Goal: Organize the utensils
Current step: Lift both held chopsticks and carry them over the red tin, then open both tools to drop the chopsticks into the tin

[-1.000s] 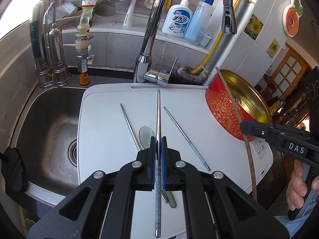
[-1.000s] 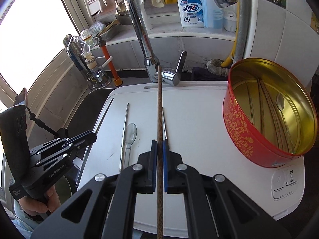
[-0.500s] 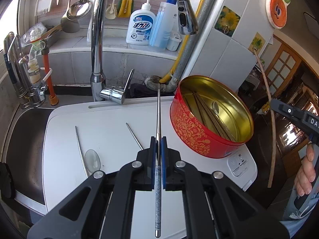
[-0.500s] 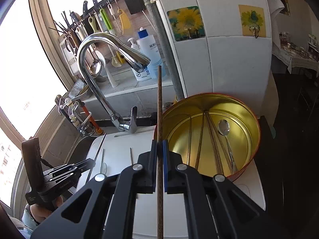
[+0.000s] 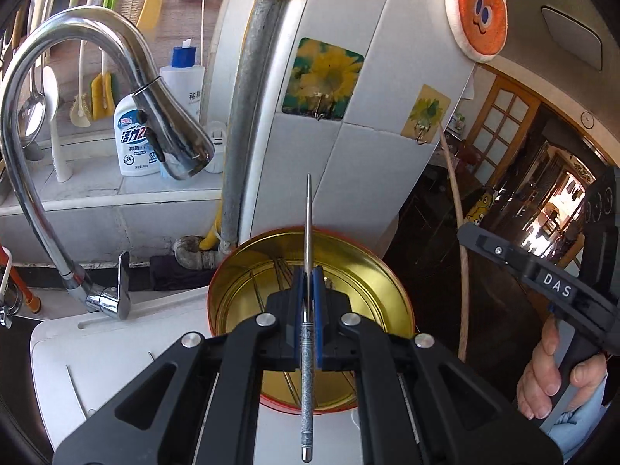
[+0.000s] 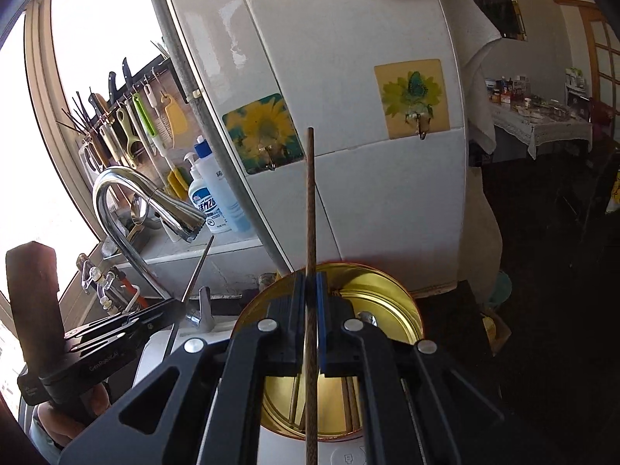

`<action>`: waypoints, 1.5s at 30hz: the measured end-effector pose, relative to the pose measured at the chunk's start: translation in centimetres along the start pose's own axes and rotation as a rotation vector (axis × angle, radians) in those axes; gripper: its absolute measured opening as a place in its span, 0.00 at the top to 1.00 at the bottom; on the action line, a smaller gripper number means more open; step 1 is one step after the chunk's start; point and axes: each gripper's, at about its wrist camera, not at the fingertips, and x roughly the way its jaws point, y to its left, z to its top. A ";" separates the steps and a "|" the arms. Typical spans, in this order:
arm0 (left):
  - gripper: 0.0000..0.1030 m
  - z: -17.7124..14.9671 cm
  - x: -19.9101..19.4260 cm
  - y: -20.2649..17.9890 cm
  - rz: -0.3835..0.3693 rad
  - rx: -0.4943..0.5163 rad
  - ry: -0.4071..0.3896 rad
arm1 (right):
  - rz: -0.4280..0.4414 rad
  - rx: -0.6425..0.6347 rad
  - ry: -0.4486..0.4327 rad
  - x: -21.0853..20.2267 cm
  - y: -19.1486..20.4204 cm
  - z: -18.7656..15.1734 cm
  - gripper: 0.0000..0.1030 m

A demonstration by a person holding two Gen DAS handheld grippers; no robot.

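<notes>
The metal chopstick runs up the middle of the left wrist view, clamped between the pads of the left gripper. The wooden chopstick is pinched the same way in the right gripper. Both hang over the round tin at lower centre, which already holds other utensils. The step looks like carrying 2 chopsticks to the tin. Next, each tip likely must dip inside the rim before the pads part. A faucet stands at left.
</notes>
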 end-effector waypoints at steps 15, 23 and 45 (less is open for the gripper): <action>0.95 -1.4 13.3 -0.6 0.002 -0.044 0.235 | -0.044 0.133 0.246 11.5 -7.0 -1.4 0.94; 0.95 -3.8 16.8 0.9 0.062 -0.037 0.375 | 0.009 0.128 0.407 15.2 -6.8 -3.5 0.94; 0.24 -4.9 13.7 2.4 0.186 0.021 0.321 | -0.086 -0.040 0.315 15.2 -2.9 -3.8 0.23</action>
